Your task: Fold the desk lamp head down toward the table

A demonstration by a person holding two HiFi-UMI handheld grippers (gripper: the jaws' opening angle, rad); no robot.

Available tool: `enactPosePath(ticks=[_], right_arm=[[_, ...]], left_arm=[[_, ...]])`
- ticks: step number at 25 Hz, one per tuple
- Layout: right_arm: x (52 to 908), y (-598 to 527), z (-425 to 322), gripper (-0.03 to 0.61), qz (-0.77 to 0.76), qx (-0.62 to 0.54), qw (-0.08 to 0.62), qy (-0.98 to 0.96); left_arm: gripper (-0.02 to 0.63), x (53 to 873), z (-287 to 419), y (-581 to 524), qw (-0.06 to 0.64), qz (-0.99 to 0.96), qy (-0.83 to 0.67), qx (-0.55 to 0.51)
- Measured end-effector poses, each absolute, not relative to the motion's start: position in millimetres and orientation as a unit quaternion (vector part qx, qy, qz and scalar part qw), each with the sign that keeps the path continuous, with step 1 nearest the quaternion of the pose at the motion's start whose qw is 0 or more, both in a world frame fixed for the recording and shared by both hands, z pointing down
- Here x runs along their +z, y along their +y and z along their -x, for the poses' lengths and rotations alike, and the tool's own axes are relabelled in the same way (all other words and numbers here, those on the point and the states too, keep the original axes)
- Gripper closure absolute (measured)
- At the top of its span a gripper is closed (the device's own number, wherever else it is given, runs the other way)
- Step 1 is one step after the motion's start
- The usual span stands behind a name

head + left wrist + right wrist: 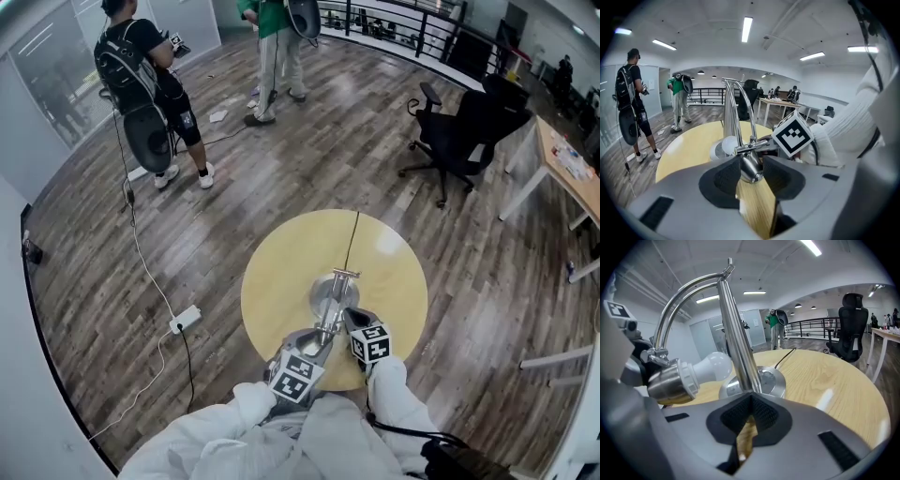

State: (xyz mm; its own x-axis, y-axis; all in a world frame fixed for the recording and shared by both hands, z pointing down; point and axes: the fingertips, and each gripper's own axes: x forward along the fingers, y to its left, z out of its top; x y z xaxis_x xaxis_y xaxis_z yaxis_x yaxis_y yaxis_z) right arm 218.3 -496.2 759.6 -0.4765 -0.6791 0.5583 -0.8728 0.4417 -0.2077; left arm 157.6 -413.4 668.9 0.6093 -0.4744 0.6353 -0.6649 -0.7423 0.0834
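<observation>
Slowly we should lower the brushed-steel lamp head (669,379) clamped in our left gripper (751,163) jaws, right gripper (751,400) jaws gripping the chrome tube stem (738,348) above its round steel base (769,380).

Chrome desk lamp (331,292): stem (738,348) upright, head (670,383) hanging low, white bulb (711,366) bare.

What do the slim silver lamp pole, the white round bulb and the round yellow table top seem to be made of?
Slim silver lamp pole: polished metal, mirror-like reflections. White round bulb: matte frosted plastic or glass. Round yellow table top: wood or laminate, visible grain.
</observation>
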Motion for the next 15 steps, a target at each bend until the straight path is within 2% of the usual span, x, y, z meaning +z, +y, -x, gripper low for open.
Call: enactPosePath(ticks=[13,15], right_arm=[[759,-496,-219,0.566,-0.486,0.231,0.219,-0.814],[748,-494,-223,0.566,-0.506,0.225,0.205,-0.807]], left_arm=[[0.471,670,-158,-416,0.152,-0.89,-0.315,0.291],[0.474,668,-158,-415,0.15,-0.893,-0.31,0.289]])
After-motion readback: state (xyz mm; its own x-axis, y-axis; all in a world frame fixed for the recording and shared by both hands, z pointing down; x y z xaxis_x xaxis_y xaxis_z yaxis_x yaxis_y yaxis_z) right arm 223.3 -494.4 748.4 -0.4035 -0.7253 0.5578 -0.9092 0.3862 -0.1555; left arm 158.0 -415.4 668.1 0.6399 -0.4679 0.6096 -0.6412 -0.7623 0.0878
